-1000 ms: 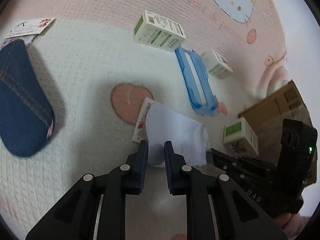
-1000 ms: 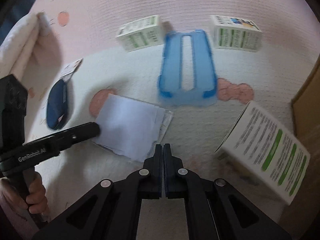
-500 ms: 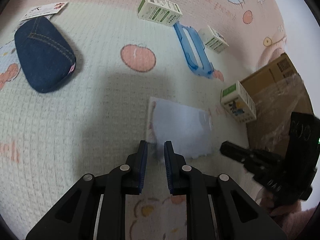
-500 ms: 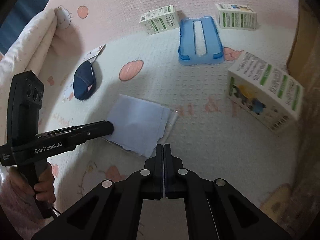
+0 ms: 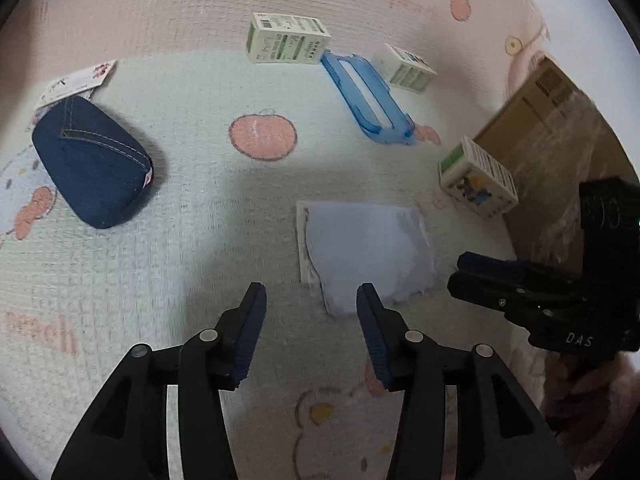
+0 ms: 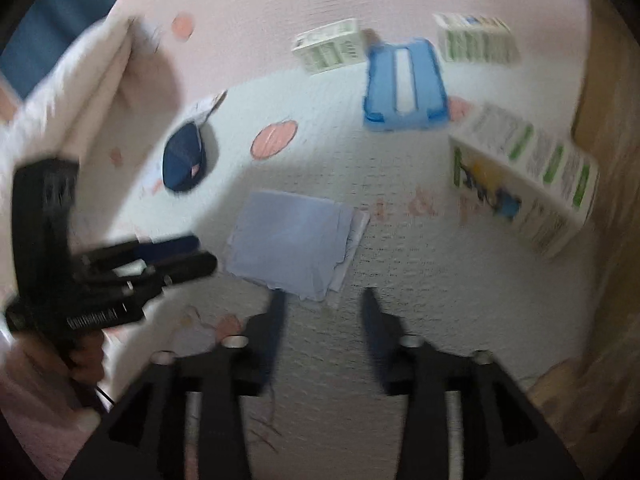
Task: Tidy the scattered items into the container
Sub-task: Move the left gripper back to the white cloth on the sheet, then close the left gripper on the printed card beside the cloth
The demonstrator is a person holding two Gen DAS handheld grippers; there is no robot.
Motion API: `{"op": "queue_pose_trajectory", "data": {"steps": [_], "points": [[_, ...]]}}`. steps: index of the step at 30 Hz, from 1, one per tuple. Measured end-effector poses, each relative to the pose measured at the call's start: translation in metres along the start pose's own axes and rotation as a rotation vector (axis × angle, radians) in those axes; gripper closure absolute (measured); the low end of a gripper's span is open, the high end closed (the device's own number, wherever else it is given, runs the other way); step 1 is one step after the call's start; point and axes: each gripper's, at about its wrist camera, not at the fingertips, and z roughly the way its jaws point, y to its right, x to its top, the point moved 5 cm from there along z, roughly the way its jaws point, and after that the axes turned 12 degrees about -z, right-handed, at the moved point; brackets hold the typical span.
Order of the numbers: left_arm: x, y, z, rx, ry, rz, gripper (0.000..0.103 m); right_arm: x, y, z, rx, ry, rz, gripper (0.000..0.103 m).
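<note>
Patterned blanket [image 5: 168, 216], pink and pale green with cartoon prints, covers the whole surface under everything.

Cardboard box [image 5: 560, 128], brown, stands at the right edge in the left wrist view; in the right wrist view it fills the right side [image 6: 612, 200], blurred.

Denim pouch [image 5: 90, 168], dark blue, lies on the blanket far left, a printed card [image 5: 74, 82] just beside its far end.

Pale blue cloth [image 5: 368, 254], folded, lies flat on the blanket on top of a white sheet whose edge shows at its left. It sits just ahead of both tools, touched by neither.

Blue plastic frame [image 5: 366, 98] lies flat between two green-and-white cartons: one [image 5: 286, 44] at its far left end, a smaller one [image 5: 408, 68] to its right. A third carton [image 5: 478, 178], with a cartoon picture on its side, stands just beside the cardboard box.

Left tool [image 5: 310, 336]: jaws opening, nothing between them; its right finger tip overlaps the cloth's near edge in view, contact cannot be told.

Right tool [image 6: 324, 320]: jaws opening, empty, hovering over bare blanket just short of the cloth's near corner. View is motion-blurred.

A hand [image 6: 86, 354] grips the left tool's handle, seen at the left of the right wrist view.
</note>
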Motion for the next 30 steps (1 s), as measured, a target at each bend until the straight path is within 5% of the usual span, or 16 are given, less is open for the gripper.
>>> {"op": "queue_pose_trajectory", "data": {"steps": [16,18,24,30], "points": [[0.042,0.016,0.033,-0.105,-0.067,-0.028,0.052,0.043,0.013,0.035,-0.022,0.014,-0.014,0.056],[0.044,0.021,0.036,-0.105,-0.079,-0.03,0.055,0.045,0.012,0.037,-0.001,0.007,-0.011,0.062],[0.06,0.032,0.027,-0.113,-0.027,-0.004,0.06,0.053,0.015,0.03,-0.079,0.03,-0.025,0.074],[0.079,0.05,-0.001,-0.18,0.099,0.009,0.064,0.076,0.014,-0.003,-0.154,0.168,-0.078,0.078]]}}
